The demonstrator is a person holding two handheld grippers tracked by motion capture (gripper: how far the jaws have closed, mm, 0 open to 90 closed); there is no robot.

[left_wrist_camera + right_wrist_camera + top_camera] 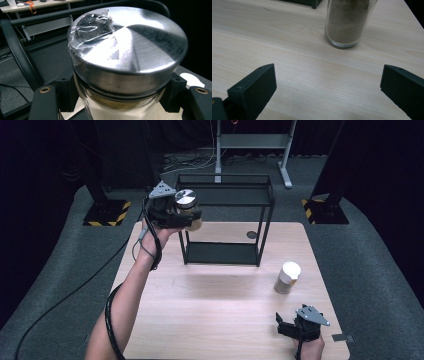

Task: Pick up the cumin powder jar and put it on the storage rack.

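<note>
Two jars show in the high view: the left hand-held gripper [186, 217] holds a metal-lidded jar [188, 209] aloft beside the black rack [227, 215], while a white-lidded jar [288, 277] stands on the bench [210, 310].

In the left gripper view, the jaws clamp glass just under the lid [130, 45]; it is probably heavy, slick and breakable.

In the right gripper view, the jaws gape wide, empty.
</note>
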